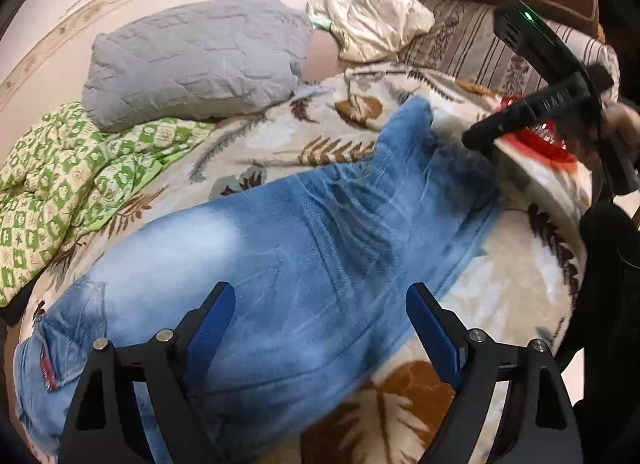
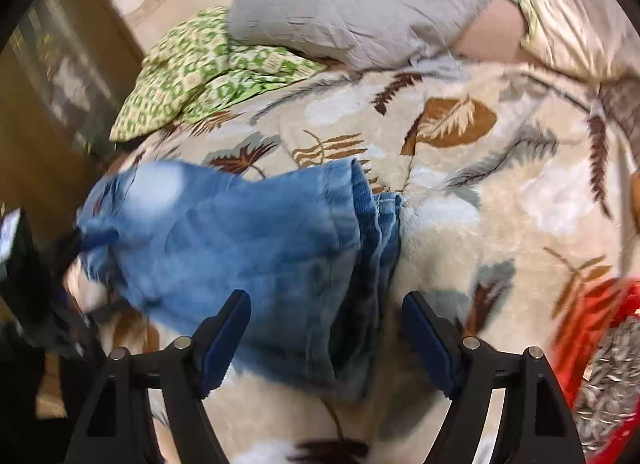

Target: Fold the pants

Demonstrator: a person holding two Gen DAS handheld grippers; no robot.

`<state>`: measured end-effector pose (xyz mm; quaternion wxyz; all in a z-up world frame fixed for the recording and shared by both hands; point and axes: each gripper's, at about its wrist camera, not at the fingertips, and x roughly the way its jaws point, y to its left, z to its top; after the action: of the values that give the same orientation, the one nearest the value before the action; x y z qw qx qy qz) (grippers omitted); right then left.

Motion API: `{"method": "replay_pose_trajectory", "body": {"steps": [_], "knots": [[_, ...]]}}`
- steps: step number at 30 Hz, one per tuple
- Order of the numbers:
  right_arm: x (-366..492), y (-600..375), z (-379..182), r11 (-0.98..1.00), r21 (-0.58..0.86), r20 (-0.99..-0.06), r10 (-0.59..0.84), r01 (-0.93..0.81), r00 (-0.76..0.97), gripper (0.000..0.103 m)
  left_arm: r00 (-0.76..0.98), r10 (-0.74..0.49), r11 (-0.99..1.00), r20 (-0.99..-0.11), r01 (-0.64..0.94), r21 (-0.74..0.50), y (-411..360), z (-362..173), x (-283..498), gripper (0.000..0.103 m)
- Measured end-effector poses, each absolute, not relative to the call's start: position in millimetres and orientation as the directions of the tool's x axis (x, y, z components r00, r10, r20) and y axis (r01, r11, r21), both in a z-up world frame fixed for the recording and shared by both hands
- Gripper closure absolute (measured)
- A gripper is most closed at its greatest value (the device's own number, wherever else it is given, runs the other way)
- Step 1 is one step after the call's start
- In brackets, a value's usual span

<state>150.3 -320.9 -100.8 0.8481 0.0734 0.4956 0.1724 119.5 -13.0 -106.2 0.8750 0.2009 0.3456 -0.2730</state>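
Left gripper [image 1: 320, 328] angled down over jeans [image 1: 280, 248], fingers released, right gripper [image 2: 326, 338] likewise spread above hems, only left view shows waistband.

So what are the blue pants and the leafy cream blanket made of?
The blue pants look like denim: faded pale patches, stitched seams and a pocket. The leafy cream blanket looks like soft plush fleece, since its surface is fuzzy. Both are guesses from looks.
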Motion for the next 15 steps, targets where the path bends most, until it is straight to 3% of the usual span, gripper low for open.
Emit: {"method": "replay_pose_trajectory", "body": {"steps": [3, 7, 9, 11, 12, 13, 14, 15], "knots": [[170, -315, -113, 0.928, 0.322, -0.833, 0.373, -0.189, 0.409, 0.026, 0.593, -0.320, 0.745, -0.739, 0.639, 0.190, -22, -117, 129, 0.015], [178, -298, -122, 0.924, 0.320, -0.844, 0.379, -0.210, 0.379, 0.059, 0.594, -0.321, 0.715, -0.738, 0.663, 0.223, -37, -122, 131, 0.015], [178, -292, -125, 0.929, 0.302, -0.854, 0.364, -0.216, 0.372, 0.066, 0.598, -0.338, 0.703, -0.727, 0.674, 0.228, -47, -120, 131, 0.015], [179, -289, -127, 0.931, 0.296, -0.853, 0.358, -0.213, 0.380, 0.080, 0.590, -0.356, 0.688, -0.725, 0.690, 0.224, -55, -120, 132, 0.016], [178, -291, -126, 0.932, 0.296, -0.850, 0.358, -0.210, 0.386, 0.084, 0.585, -0.362, 0.678, -0.726, 0.700, 0.226, -61, -121, 132, 0.028], [177, -292, -124, 0.932, 0.298, -0.845, 0.359, -0.207, 0.397, 0.088, 0.584, -0.357, 0.674, -0.729, 0.702, 0.232, -64, -122, 133, 0.069], [175, -295, -121, 0.931, 0.300, -0.840, 0.361, -0.209, 0.405, 0.089, 0.563, -0.345, 0.667, -0.751, 0.710, 0.226, -68, -125, 135, 0.093], [172, -296, -118, 0.931, 0.296, -0.833, 0.362, -0.215, 0.419, 0.091, 0.545, -0.334, 0.670, -0.769, 0.711, 0.213, -70, -128, 137, 0.100]]}}
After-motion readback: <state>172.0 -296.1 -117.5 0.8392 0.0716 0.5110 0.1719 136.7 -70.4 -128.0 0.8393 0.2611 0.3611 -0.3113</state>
